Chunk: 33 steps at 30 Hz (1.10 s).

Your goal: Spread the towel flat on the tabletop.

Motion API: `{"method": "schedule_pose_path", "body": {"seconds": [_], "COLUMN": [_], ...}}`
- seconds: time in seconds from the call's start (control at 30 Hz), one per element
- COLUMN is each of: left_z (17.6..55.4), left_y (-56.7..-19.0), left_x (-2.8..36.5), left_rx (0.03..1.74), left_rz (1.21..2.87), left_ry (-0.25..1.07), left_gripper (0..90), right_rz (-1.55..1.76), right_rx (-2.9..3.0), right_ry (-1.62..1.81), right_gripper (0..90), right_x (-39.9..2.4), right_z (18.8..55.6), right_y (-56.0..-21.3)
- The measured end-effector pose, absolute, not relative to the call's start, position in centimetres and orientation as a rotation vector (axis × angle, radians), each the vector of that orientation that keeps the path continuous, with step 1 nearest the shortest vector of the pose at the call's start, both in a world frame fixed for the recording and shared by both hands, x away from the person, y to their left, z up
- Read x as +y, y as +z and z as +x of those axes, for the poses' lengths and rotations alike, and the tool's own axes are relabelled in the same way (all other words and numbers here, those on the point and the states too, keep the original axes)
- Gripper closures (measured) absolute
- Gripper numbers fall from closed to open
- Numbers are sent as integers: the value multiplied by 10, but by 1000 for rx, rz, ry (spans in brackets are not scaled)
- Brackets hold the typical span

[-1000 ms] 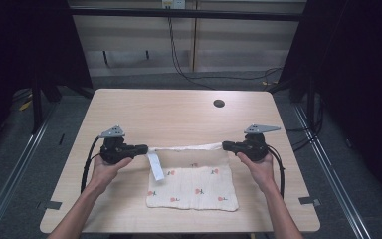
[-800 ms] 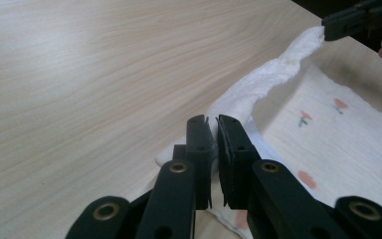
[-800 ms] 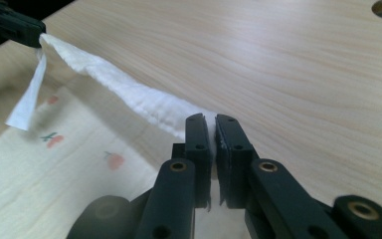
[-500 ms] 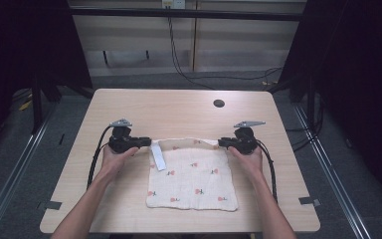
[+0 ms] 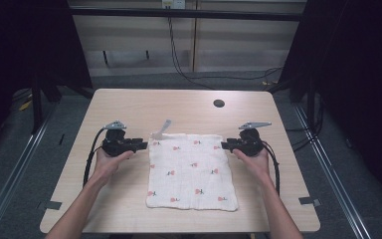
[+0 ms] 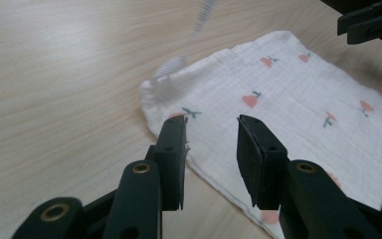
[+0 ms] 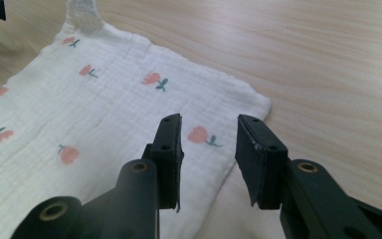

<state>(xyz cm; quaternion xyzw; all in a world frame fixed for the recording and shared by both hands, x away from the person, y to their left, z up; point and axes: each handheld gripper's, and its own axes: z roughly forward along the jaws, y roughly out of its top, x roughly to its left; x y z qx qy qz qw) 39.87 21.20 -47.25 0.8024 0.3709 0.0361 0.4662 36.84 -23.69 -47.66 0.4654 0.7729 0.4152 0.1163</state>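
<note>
— Left claw: parted, just been widening, nothing pinched between the pads. Sits left of centre in the high view, tips right at the left edge of the muslin cloth, near its upper left corner.

— And from the left gripper view?

— Same claw low in the frame, black jaws apart, cloth spread on the wood beyond them and running off to the right. Blurred white loop tag at the cloth's corner, upper middle of the frame.

— Right claw?

— Also parted, likewise just been widening, gripping nothing. Right of centre in the high view, tips at the cloth's upper right corner. In the right gripper view, jaws apart over that corner, one pink flower print visible in the gap, cloth filling the left half of the frame.

— Cloth itself?

— Flat, unfolded, lying in the lower middle of the counter, white with small pink flower prints. Tag sticking out up past its upper left corner.

— Anything else on the counter?

— Round dark hole toward the upper right, well apart from the cloth.
</note>
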Motion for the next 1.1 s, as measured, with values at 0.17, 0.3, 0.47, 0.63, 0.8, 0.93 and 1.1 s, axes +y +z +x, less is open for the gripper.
{"method": "schedule_pose_path", "body": {"seconds": [0.17,0.3,0.47,0.63,0.8,0.93,1.1], "left_z": [382,364,336,296,280,279,277], "left_y": [-466,-463,-461,-457,-469,-484,-493], "left_x": [219,221,215,206,209,199,181], "left_rx": [874,834,750,626,620,619,580], "left_rz": [1989,1987,2045,2113,2138,2195,2245], "left_ry": [90,72,66,47,11,-30,-52], "left_gripper": [643,643,640,603,596,580,537], "right_rz": [1303,1256,1205,1140,1131,1126,1101], "right_rx": [2301,2347,2396,2451,2512,2535,2555], "right_ry": [1232,1201,1192,1171,1158,1166,1118], "right_gripper": [623,620,633,631,628,597,566], "right_x": [-235,-234,-236,-235,-231,-224,-217], "right_z": [351,333,304,275,252,237,231], "right_y": [-471,-467,-463,-465,-474,-483,-490]}}
